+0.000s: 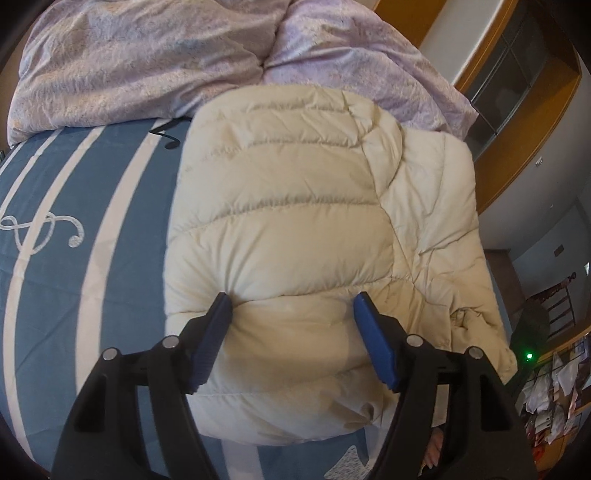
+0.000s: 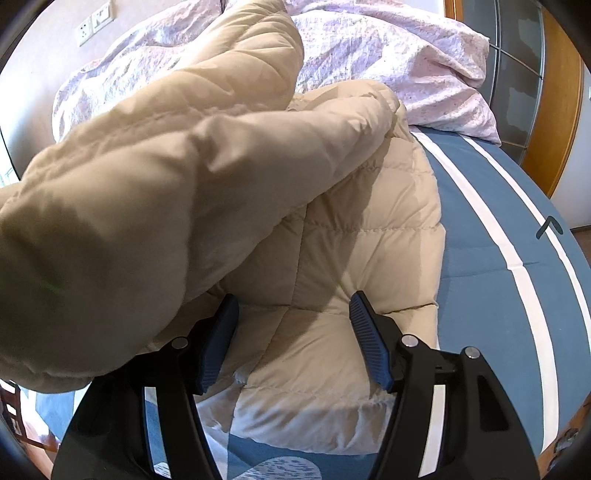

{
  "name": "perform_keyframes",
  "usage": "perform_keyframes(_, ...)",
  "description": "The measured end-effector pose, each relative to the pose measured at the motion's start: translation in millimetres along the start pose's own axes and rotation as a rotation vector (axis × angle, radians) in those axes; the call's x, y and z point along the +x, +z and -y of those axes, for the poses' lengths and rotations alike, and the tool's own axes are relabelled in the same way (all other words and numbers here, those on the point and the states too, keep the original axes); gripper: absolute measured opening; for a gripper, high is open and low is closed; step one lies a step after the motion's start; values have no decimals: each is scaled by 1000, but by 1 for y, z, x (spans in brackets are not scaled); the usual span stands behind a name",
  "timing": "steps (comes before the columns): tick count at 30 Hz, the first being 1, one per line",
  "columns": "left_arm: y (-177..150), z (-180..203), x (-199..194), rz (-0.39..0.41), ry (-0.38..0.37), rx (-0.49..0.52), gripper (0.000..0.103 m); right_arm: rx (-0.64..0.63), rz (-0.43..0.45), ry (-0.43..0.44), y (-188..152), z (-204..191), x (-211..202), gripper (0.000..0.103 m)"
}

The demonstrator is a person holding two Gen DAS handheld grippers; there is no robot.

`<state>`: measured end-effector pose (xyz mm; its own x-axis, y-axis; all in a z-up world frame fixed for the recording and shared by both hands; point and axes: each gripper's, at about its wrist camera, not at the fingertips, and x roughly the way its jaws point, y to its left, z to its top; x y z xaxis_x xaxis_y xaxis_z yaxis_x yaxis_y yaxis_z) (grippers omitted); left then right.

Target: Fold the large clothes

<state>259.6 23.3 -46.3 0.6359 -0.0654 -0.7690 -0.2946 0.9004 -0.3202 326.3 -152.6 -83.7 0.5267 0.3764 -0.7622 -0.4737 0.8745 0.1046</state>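
The cream quilted down jacket lay lengthwise on the blue, white-striped bed sheet, running away toward the crumpled lilac duvet. The left gripper stood half open, straddling the jacket's puffy near fold without pinching it. The right gripper also hung half open over the near hem, holding nothing. Bare sheet lay on both sides.

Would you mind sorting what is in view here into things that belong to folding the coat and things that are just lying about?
Part of the job:
- cream padded coat
- left gripper
- right gripper
- blue striped bedsheet, the surface under the coat

Just lying about:
- lilac duvet
- wall sockets
- wooden door frame
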Motion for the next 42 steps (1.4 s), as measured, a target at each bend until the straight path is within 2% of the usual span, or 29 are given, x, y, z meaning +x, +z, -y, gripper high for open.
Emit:
perform_keyframes(16,-8,20,33,-25,-3,16,74,8,13,-24,6,10,4,64)
perform_keyframes(42,-5,26,47,-26,18,74,78,138,21,-123,18,70,2,64)
